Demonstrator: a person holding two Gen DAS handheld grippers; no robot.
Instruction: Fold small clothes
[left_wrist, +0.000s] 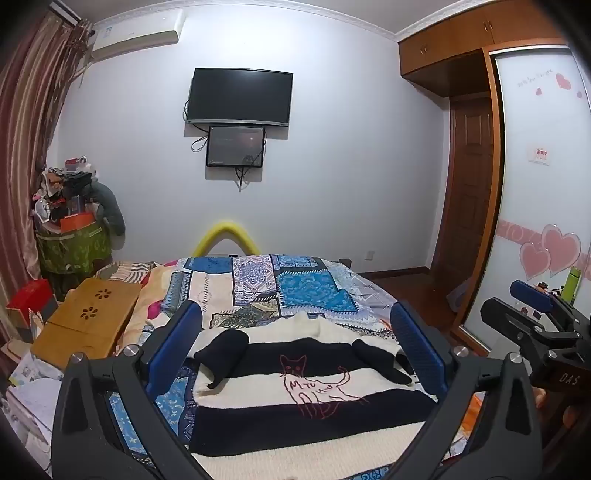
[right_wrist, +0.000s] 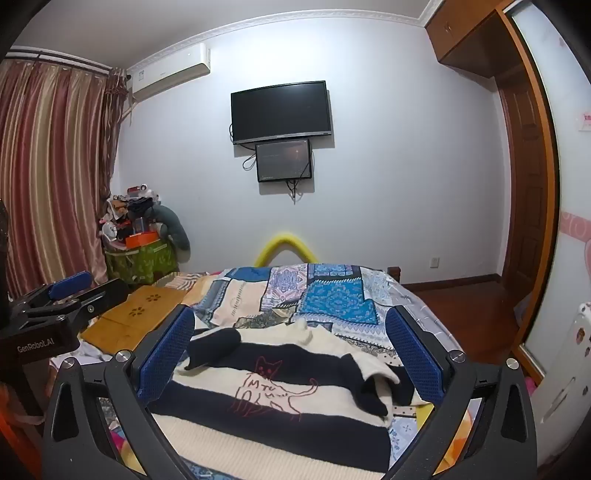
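Observation:
A small sweater (left_wrist: 295, 402) (right_wrist: 280, 395) with wide black and cream stripes and a red outlined cat lies flat on the patchwork bedspread (left_wrist: 266, 284) (right_wrist: 295, 295), neck end away from me. Its black left sleeve (left_wrist: 225, 350) (right_wrist: 214, 345) and right sleeve (left_wrist: 384, 362) (right_wrist: 365, 387) are folded in over the body. My left gripper (left_wrist: 295, 347) hovers above the near part of the sweater, jaws wide open and empty. My right gripper (right_wrist: 290, 350) hovers beside it, also wide open and empty. Each gripper shows at the other view's edge (left_wrist: 535, 306) (right_wrist: 62, 291).
A yellow-brown folding lap table (left_wrist: 88, 321) (right_wrist: 136, 317) lies on the bed's left side beside papers. A cluttered green basket (left_wrist: 74, 247) stands by the curtain. A wardrobe with heart stickers (left_wrist: 543, 221) and wooden floor (right_wrist: 461, 299) are at the right. A TV (left_wrist: 240, 96) hangs on the far wall.

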